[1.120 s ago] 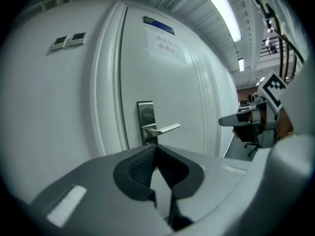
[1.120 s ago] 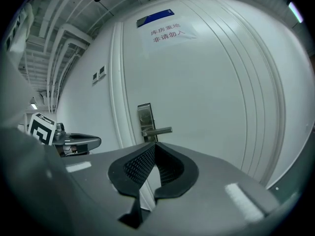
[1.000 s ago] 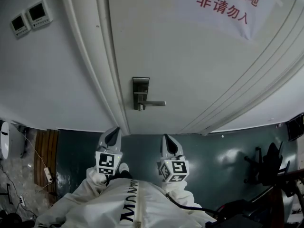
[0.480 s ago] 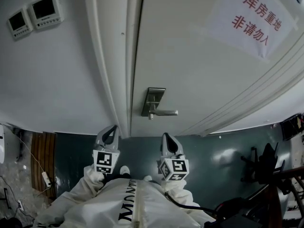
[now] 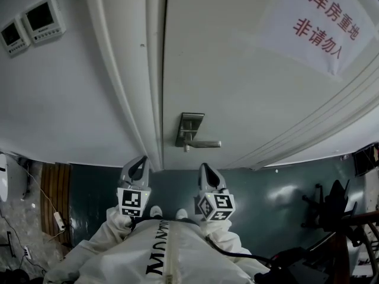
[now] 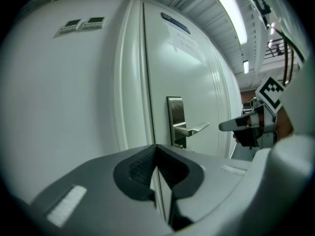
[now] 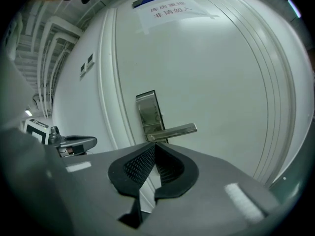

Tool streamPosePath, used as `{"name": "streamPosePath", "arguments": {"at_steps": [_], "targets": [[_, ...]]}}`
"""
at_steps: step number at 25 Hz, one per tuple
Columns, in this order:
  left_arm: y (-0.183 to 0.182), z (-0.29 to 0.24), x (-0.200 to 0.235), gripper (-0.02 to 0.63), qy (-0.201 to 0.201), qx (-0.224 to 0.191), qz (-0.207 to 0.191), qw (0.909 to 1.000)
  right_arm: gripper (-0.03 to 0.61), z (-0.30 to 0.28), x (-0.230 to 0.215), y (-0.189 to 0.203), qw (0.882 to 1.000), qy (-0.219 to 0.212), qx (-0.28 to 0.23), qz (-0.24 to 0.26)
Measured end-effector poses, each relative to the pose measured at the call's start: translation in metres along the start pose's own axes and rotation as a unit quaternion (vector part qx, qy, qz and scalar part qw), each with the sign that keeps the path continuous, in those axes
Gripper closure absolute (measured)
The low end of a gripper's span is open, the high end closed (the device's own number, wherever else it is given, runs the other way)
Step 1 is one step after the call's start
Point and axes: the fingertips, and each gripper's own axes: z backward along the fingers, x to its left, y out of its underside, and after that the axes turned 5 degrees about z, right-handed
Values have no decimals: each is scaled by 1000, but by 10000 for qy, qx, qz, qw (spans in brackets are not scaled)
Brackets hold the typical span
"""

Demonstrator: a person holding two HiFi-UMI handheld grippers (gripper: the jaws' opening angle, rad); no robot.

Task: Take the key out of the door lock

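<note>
Nothing is done yet: left tool (image 5: 138, 169) and right tool (image 5: 206, 175) are held closed, empty, well apart from the door lock (image 5: 189, 130), key (image 5: 186, 149) not yet gripped.

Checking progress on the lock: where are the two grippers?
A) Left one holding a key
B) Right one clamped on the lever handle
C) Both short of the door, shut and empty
C: the left gripper and right gripper sit short of the lever handle, apart from the door, jaws together with nothing between them.
</note>
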Motion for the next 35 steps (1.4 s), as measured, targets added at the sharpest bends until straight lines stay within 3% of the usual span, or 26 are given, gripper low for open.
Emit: {"name": "streamPosePath", "arguments": {"at_steps": [5, 12, 18, 23, 32, 35], "targets": [[1, -3, 6, 614, -171, 52, 25, 9998, 577, -12, -3, 10, 9997, -123, 132, -159], [9, -4, 6, 614, -272, 200, 52, 9994, 526, -23, -2, 21, 9989, -337, 250, -187], [13, -2, 8, 614, -370, 282, 34, 9989, 468, -34, -1, 31, 9908, -701, 198, -1142], [14, 6, 15, 614, -523, 360, -48, 9980, 466, -47, -2, 39, 9710, -1001, -45, -2170], [23, 25, 33, 614, -828, 549, -64, 9950, 472, -71, 6, 51, 9325, -1227, -229, -3389], [25, 28, 35, 614, -872, 591, -57, 9944, 476, -78, 4, 56, 9074, -1239, -241, -4009]]}}
